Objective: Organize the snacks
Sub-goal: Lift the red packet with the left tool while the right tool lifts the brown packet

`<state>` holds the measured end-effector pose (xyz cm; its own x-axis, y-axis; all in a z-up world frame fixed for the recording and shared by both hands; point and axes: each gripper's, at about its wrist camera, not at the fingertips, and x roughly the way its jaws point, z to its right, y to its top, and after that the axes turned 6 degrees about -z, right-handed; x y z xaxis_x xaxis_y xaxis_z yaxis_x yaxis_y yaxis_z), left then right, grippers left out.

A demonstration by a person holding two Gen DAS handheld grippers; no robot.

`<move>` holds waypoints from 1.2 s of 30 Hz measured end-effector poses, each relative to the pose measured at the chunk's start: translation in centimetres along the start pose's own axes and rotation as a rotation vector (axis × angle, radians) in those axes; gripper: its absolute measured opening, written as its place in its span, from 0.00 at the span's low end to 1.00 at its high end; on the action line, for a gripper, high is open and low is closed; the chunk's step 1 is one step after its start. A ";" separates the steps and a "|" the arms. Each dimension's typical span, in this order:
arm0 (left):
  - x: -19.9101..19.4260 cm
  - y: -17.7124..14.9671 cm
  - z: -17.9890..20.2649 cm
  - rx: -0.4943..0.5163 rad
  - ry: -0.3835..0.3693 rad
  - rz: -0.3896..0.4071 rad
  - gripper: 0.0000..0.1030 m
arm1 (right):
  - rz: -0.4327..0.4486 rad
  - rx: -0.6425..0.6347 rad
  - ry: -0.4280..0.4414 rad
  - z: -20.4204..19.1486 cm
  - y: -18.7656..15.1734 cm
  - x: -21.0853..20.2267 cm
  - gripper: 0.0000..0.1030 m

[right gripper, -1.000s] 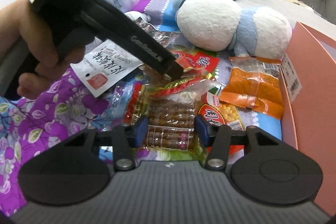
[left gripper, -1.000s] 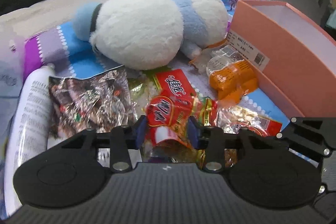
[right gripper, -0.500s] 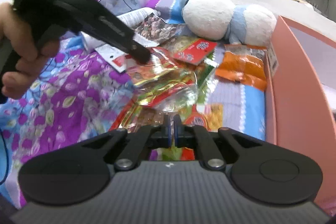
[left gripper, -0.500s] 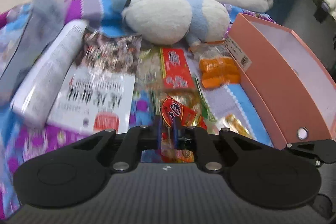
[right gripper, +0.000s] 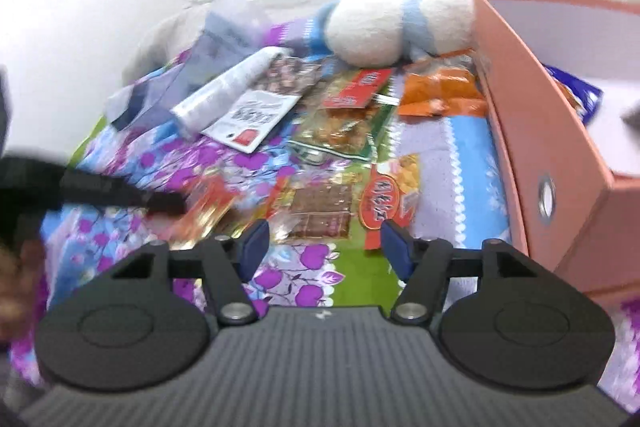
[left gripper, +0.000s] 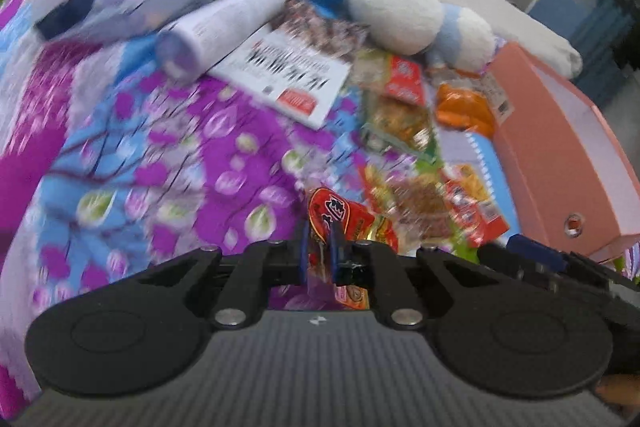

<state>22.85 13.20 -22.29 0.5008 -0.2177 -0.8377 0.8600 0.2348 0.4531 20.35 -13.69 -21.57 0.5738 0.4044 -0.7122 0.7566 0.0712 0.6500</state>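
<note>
My left gripper [left gripper: 320, 253] is clamped on a red packet [left gripper: 334, 219]. My right gripper [right gripper: 324, 247] has just been opening, nothing between its jaws; snacks [right gripper: 320, 205] lie just ahead, the box [right gripper: 560, 147] right.

Most writing here is too blurry to read. The white packet [right gripper: 251, 115], just below the white plush toy [right gripper: 366, 27], has big black Chinese letters and a small red square, but the letters cannot be made out. The round red label [right gripper: 376, 205] on a snack packet, lower down from the plush toy, has white Chinese letters that are too blurry to read. The red snack packet [left gripper: 334, 217] has white letters too, also blurred. The pink box [left gripper: 560, 155] has a white sticker [left gripper: 500, 97] with tiny marks.
</note>
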 end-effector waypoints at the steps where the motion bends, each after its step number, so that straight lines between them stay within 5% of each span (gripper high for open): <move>1: 0.1 -0.3 -0.3 -0.014 0.002 -0.002 0.12 | -0.004 0.034 -0.015 0.1 -0.1 0.3 0.62; 10: 1.0 -1.4 -1.2 -0.035 -0.005 -0.026 0.13 | -0.039 0.229 0.029 1.9 -0.9 3.6 0.60; 17: 1.6 -1.5 -1.4 -0.031 0.002 -0.041 0.14 | -0.026 0.172 0.054 1.8 0.3 5.8 0.60; 20: 1.7 -1.4 -1.3 -0.029 0.011 -0.044 0.15 | -0.028 0.086 0.013 1.0 0.7 6.6 0.54; 25: 1.4 -1.6 -0.9 -0.029 0.022 -0.036 0.15 | -0.041 0.093 0.007 1.3 1.6 6.8 0.03; 36: -1.0 -3.7 -0.8 -0.112 0.037 -0.017 0.14 | 0.016 0.055 -0.016 1.8 0.3 0.7 0.03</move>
<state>19.06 13.32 -23.41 0.4803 -0.1877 -0.8568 0.8510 0.3360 0.4035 21.52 -14.98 -22.35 0.5902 0.3905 -0.7065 0.7633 0.0149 0.6458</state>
